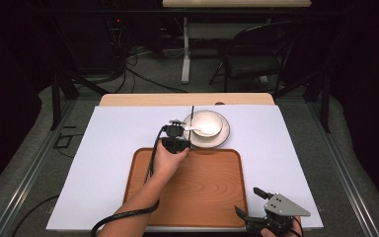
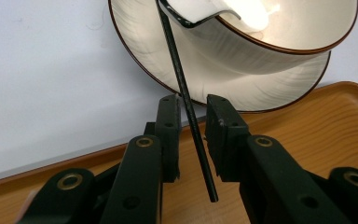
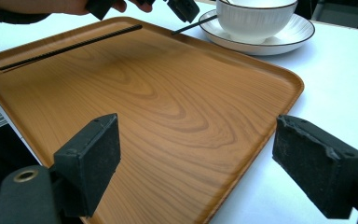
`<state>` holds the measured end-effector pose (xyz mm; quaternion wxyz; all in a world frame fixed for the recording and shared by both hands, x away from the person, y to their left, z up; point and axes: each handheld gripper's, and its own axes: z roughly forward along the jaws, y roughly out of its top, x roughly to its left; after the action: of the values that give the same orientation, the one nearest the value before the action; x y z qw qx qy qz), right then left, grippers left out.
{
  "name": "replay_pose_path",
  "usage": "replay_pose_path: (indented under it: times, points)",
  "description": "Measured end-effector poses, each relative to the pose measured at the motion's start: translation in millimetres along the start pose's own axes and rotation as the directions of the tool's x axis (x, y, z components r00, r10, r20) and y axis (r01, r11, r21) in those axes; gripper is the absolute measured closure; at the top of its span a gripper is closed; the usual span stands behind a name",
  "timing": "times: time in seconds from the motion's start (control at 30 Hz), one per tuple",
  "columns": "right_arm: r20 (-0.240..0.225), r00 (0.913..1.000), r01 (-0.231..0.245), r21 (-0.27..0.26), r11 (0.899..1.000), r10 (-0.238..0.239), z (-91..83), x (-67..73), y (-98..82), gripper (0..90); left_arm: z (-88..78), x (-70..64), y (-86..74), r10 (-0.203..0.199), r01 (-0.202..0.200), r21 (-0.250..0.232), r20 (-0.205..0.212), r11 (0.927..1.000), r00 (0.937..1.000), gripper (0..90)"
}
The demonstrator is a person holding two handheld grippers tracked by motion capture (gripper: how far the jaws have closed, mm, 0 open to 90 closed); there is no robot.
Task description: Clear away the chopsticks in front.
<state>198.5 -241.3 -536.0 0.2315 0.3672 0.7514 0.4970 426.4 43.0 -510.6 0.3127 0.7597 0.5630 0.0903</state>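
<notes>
From above, your left gripper (image 1: 176, 132) sits at the far rim of the wooden tray (image 1: 143, 197), beside the bowl (image 1: 207, 123) on its saucer (image 1: 223, 138), while your right gripper (image 1: 256, 203) rests near the tray's near right corner. In your left gripper view, a black chopstick (image 2: 186, 105) stands between the jaws, but you cannot tell whether they pinch it. In your right gripper view, the jaws are spread wide and empty over the tray, where a second chopstick (image 3: 70, 46) lies along the far edge.
</notes>
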Motion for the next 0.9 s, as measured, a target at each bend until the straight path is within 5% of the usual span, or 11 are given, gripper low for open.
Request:
replay_pose_path:
  times: [0.9]
  points:
    - [-0.004, 1.0, 0.003, -0.002, 1.0, -0.003, 0.0, 0.4, 0.2, 14.8, 11.0, 8.4, 3.6, -0.07, 0.072, 0.06, -0.046, 0.9956, 0.9965, 86.2]
